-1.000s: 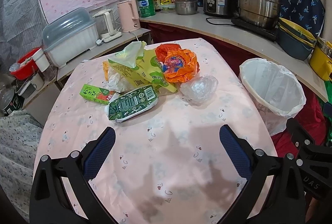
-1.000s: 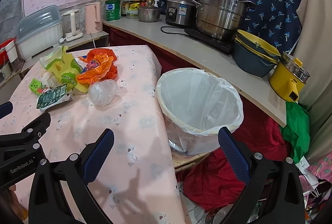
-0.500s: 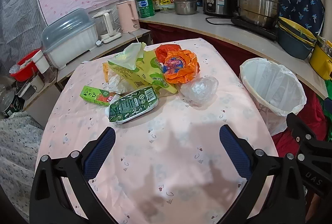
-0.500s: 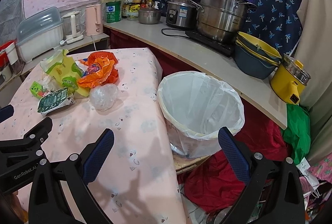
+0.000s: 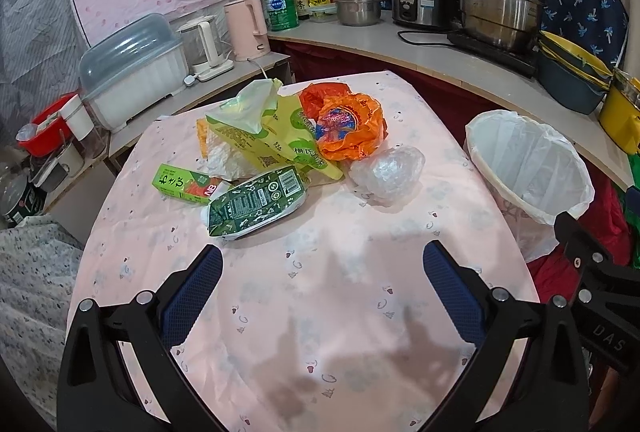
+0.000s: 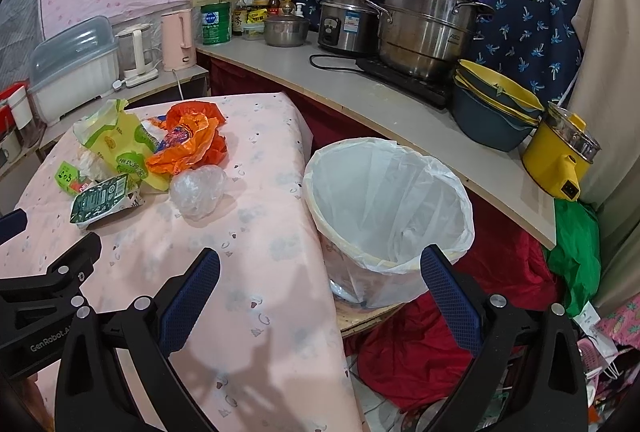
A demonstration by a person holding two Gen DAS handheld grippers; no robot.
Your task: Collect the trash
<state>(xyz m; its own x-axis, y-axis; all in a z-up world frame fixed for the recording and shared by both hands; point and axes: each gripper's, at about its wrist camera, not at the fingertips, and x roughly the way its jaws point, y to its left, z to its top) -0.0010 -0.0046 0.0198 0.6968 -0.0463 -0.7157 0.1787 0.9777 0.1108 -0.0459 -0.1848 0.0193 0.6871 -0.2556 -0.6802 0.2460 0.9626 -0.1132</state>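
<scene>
So both grippers are wide open and holding nothing. The left gripper (image 5: 322,272) hangs over the near part of the table (image 5: 320,332), which has a pink patterned cloth on it, and the trash is all piled ahead of it toward the far half of the table. Closest to its fingers is the green carton (image 5: 256,201), lying on its side a bit left of centre. Just behind that on the left is a small green box (image 5: 186,185), partly tucked under the pile. Then there's a yellow-green bag (image 5: 260,130) crumpled up in the middle, an orange wrapper (image 5: 346,128) touching it on the right, and a balled-up clear plastic bag (image 5: 386,170) just in front of the orange one.

The right gripper (image 6: 320,274) sits further right, straddling the table edge. Its left finger is over the cloth and its right finger lines up with the near rim of the trash bin (image 6: 460,192). The bin has a white liner, stands just beside the table's right edge, and looks empty as far as I can see into it. From this side the trash pile is off to the upper left, well apart from the fingers, with the clear plastic bag being the nearest piece to the bin.

Behind it all is a counter (image 6: 360,92) with pots and bowls.
</scene>
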